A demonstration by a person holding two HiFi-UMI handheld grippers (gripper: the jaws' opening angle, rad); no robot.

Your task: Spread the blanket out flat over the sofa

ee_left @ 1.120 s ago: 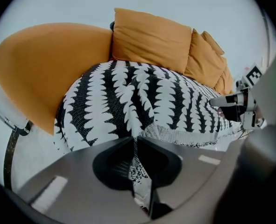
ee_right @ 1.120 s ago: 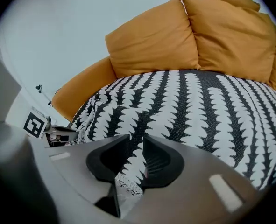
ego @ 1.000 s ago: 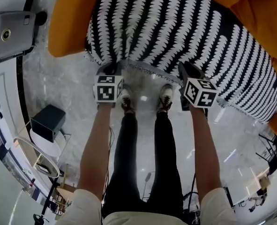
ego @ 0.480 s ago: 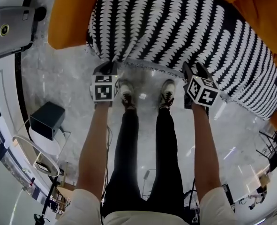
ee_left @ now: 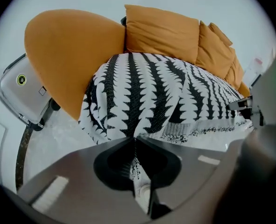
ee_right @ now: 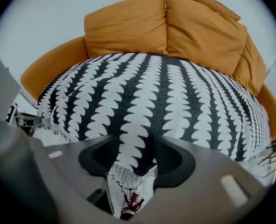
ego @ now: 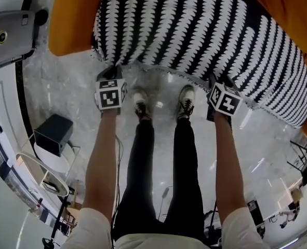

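Head view: black-and-white patterned blanket (ego: 195, 30) draped over the seat of an orange sofa (ego: 70, 19), its fringed front edge hanging toward the marble floor (ego: 65, 97). Left tool (ego: 111, 74) at the blanket's near-left corner; right tool (ego: 219, 84) at the front hem further right; the person's shoes (ego: 139, 102) stand between the two. Left gripper view: tool (ee_left: 134, 141) pressed together, pinching a thin fold of the blanket's edge; orange cushions (ee_left: 161, 31) behind. Right gripper view: tool (ee_right: 133, 157) spread wide, the fringed hem lying loose between the jaws, neither pad pressing it; blanket smooth over the seat beyond.
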